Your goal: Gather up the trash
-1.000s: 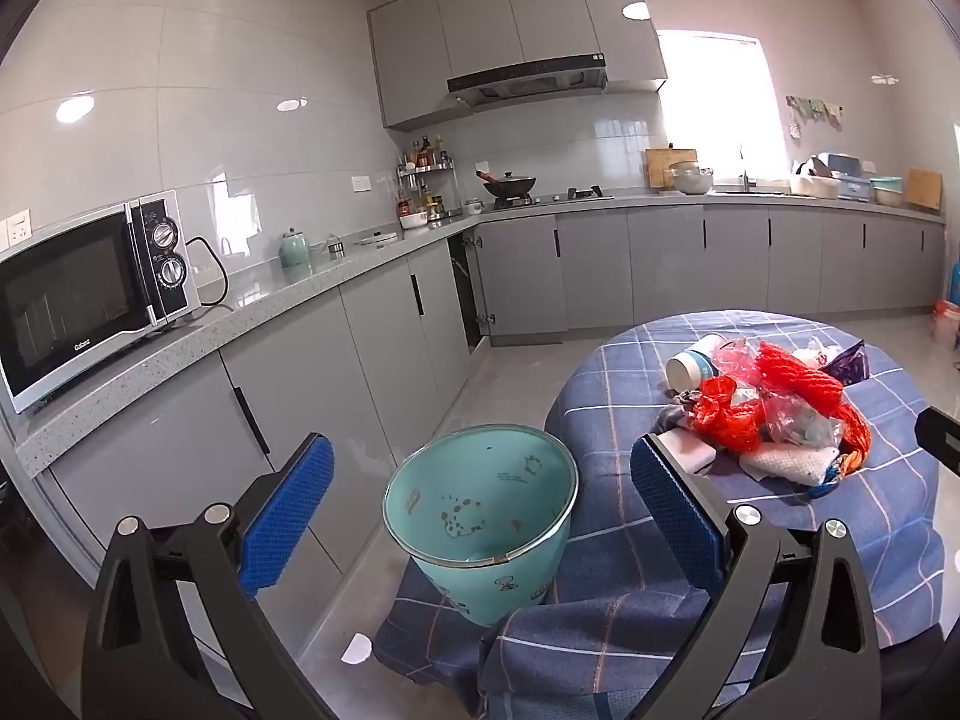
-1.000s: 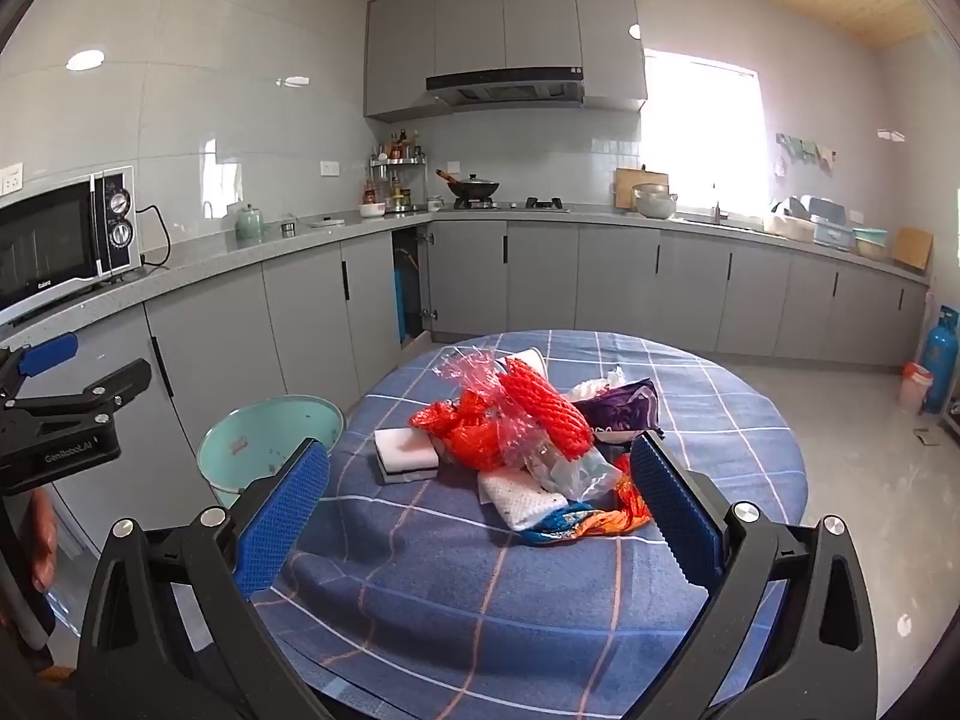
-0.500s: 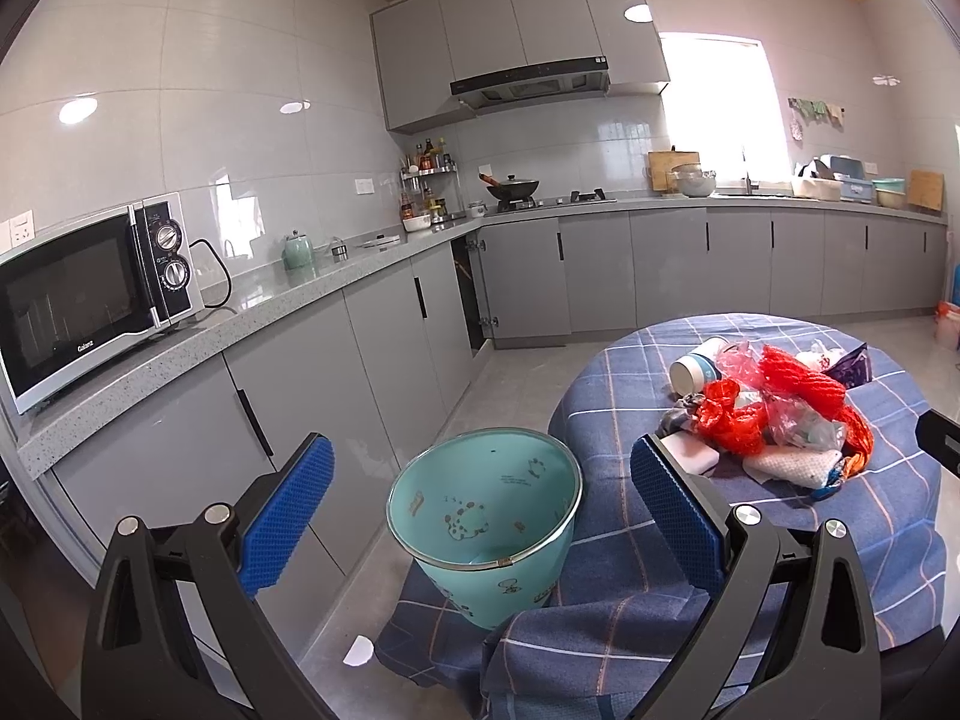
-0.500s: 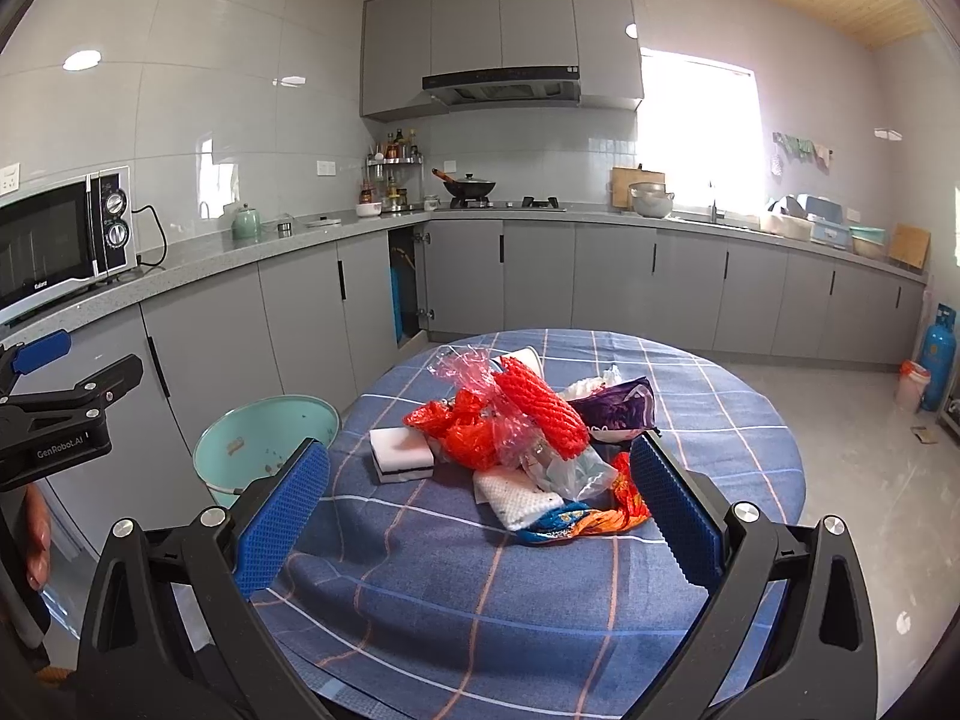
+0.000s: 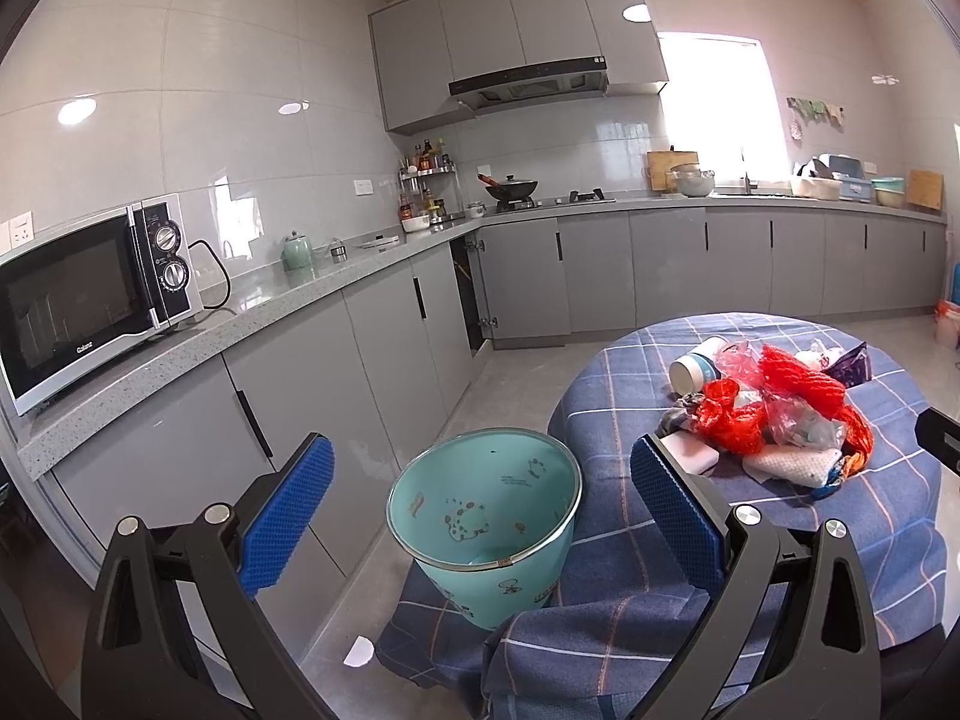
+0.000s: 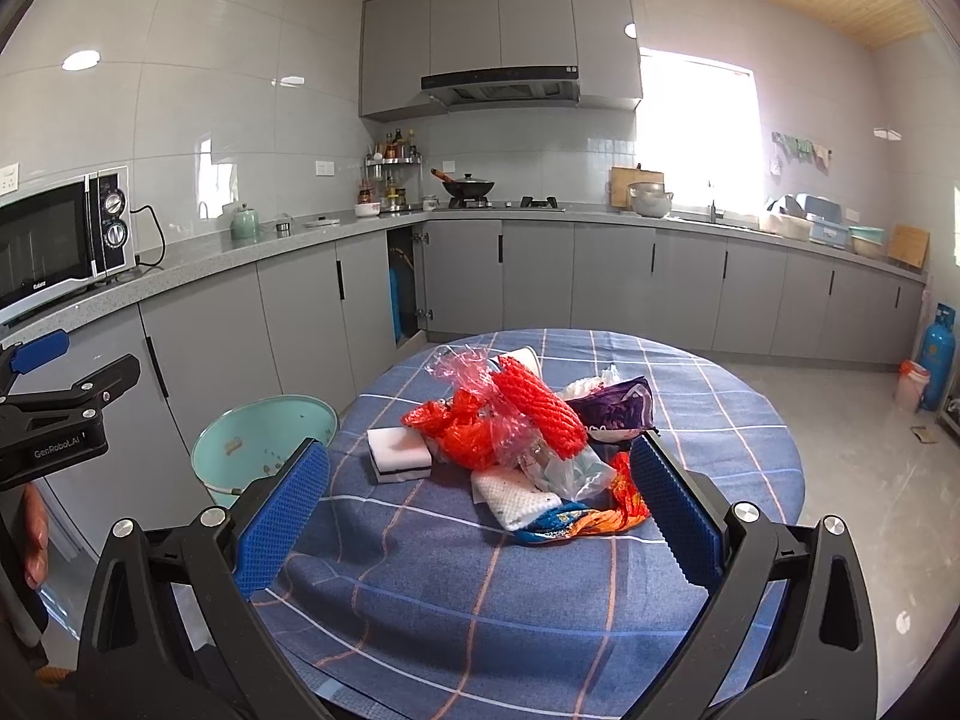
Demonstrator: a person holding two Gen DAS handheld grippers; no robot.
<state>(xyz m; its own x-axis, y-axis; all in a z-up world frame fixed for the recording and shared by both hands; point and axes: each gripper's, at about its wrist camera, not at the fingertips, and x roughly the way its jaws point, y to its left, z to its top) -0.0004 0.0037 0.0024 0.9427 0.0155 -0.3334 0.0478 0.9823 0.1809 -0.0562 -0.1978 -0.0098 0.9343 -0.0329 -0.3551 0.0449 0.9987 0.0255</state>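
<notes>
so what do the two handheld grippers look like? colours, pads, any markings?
Both match: the left gripper and right gripper have black skeletal frames with triangular cutouts and silver bolts, and blue textured pads on each finger. The right wrist view shows white "GenRobot.AI" lettering on the left gripper's side. No cables or sleeves visible.

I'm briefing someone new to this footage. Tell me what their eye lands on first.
The bright heap of trash at the middle of the round blue-checked table, topped by red netting, with a white sponge at its left edge. Next, the teal bin beside the table, framed between the open left gripper.
</notes>
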